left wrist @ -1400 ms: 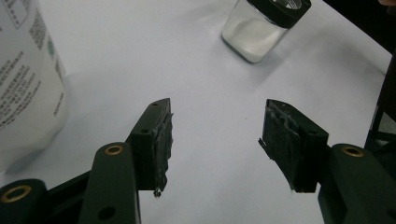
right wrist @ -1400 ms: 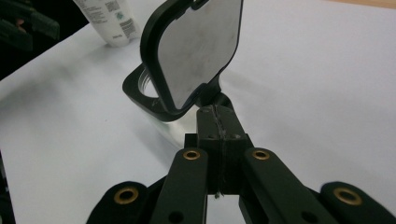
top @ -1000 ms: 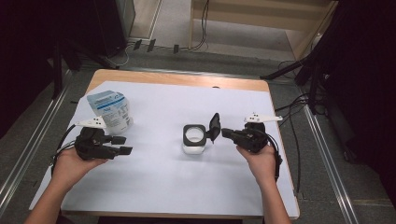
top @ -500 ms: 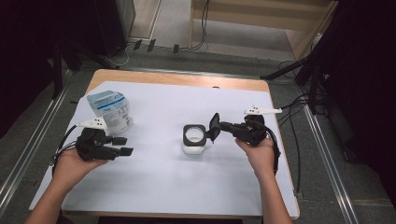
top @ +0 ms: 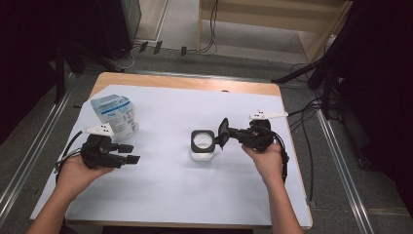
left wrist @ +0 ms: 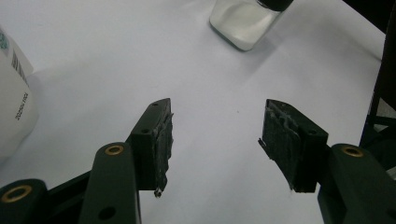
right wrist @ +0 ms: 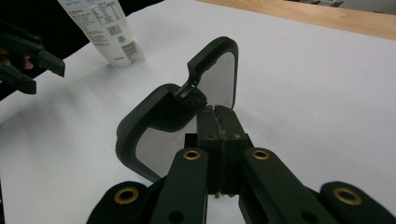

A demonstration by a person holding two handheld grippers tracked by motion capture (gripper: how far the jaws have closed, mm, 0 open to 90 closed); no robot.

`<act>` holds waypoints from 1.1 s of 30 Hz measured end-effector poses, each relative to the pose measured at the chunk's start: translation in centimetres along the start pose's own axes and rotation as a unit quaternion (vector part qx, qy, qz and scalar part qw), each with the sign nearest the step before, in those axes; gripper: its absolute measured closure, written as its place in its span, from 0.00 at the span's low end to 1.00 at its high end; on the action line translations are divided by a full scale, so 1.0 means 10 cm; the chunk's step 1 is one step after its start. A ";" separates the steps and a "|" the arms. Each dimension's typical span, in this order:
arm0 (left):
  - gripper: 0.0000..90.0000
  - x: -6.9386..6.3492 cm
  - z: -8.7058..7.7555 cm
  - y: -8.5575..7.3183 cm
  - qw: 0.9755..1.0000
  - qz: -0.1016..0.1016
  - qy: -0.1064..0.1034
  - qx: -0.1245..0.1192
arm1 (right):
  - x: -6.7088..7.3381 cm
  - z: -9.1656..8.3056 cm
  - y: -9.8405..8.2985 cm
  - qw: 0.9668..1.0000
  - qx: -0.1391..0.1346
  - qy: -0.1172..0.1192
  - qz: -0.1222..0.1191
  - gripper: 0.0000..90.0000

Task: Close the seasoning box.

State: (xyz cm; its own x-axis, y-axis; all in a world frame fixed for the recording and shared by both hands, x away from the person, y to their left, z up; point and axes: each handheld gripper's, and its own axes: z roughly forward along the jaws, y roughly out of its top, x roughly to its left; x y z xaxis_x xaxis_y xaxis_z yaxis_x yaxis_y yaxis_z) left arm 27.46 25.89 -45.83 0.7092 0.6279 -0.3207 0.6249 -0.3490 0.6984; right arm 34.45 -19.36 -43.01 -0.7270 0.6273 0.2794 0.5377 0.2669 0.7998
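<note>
Left black two-jaw tongs (top: 127, 153) in left hand (top: 80, 170), held level, jaws apart, nothing between them. Right black two-jaw tongs (top: 223, 134) in right hand (top: 267, 158), pointing left, jaws pressed together. Both forearms reach in from bottom edge.

Open white tabletop (top: 160, 190) between both hands; pouch (top: 116, 113) back-left, jar (top: 202, 146) mid-table obstruct
</note>
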 end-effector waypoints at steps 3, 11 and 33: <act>0.49 0.00 0.00 0.00 1.000 0.000 0.000 0.000 | 0.01 0.00 0.01 1.000 -0.001 0.000 0.000 1.00; 0.49 0.00 0.00 0.00 1.000 0.001 0.001 0.002 | 0.05 0.01 0.03 1.000 -0.006 0.004 -0.007 1.00; 0.49 0.02 -0.02 -0.01 1.000 0.000 0.003 0.002 | 0.09 0.18 0.02 1.000 0.003 0.010 -0.004 1.00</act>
State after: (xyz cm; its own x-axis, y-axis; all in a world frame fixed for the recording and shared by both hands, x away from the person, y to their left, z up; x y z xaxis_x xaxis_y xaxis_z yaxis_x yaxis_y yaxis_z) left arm 27.52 26.16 -45.85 0.7068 0.6323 -0.3173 0.6266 -0.3512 0.6957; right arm 34.71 -17.39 -43.57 -0.7403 0.6096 0.2834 0.5340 0.2773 0.7987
